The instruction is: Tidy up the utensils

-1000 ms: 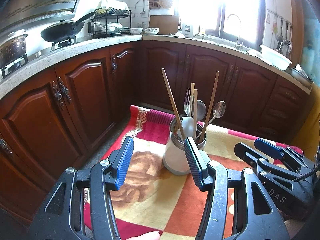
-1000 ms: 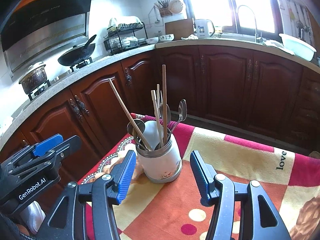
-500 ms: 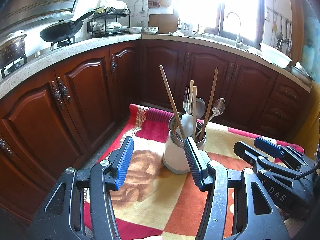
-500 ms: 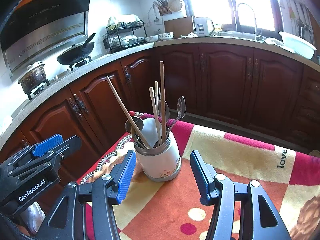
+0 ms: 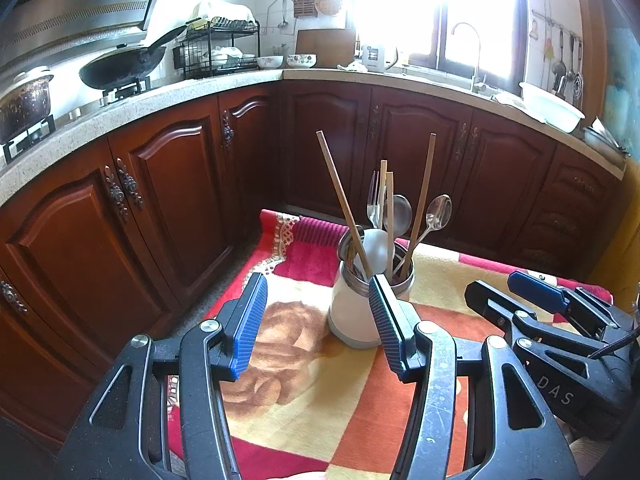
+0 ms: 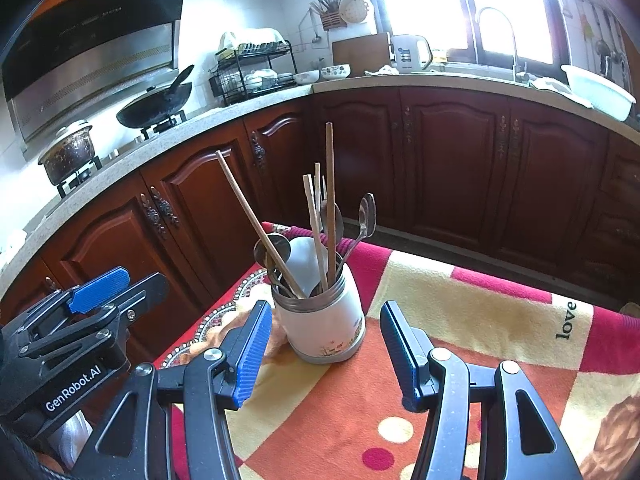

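Where the patterned cloth (image 6: 460,312) covers the table, one white utensil holder (image 6: 324,328) stands upright with a metal rim.

Contents of the holder, counted from both views:
- Chopsticks (image 6: 330,200): four wooden sticks. Two are long, one leaning far left and one near upright; two are shorter and stand between them.
- Fork (image 5: 373,200): one, tines up.
- Metal spoons (image 5: 438,212): at least three bowls show above the rim; those deeper inside overlap and cannot be counted surely.
- White ladle-like spoon (image 6: 304,260): one, bowl resting just above the rim.

Grippers: two, both with blue ribbed pads.
- Left gripper (image 5: 318,316): jaws spread wide, holding nothing. Its right pad overlaps the holder's side in the left wrist view; whether they touch cannot be told. In the right wrist view it appears at lower left, apart from the holder.
- Right gripper (image 6: 326,346): jaws spread wide, holding nothing, with the holder seen between its two pads and apart from both.

Background, on the stone counter (image 6: 200,128):
- Wok (image 6: 156,110): one, on the burner.
- Lidded pot (image 6: 68,150): one, left of the wok.
- Dish rack (image 6: 252,72): one, black wire.
- Kettle (image 6: 410,54): one, white.
- Basin (image 6: 598,90): one, white, at the right.
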`<move>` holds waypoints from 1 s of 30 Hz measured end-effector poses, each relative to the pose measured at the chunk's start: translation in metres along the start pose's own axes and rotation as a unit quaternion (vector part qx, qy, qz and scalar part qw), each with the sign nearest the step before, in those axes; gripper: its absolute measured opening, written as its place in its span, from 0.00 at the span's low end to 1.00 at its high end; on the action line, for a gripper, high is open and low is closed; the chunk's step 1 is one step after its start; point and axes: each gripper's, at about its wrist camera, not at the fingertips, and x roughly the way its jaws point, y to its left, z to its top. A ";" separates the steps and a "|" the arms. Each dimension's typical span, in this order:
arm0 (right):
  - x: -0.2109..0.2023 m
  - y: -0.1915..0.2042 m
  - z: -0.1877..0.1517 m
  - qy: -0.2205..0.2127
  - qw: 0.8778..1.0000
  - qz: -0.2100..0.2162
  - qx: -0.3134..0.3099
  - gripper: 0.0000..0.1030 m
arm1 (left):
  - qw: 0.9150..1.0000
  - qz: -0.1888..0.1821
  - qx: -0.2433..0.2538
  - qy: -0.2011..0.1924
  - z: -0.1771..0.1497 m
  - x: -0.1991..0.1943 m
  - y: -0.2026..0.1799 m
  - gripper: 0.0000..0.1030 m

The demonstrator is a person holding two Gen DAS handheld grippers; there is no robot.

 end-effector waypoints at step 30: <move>0.010 -0.018 -0.012 0.017 1.000 0.003 0.018 0.53 | 1.000 -0.001 0.000 0.010 -0.005 0.012 0.000 0.51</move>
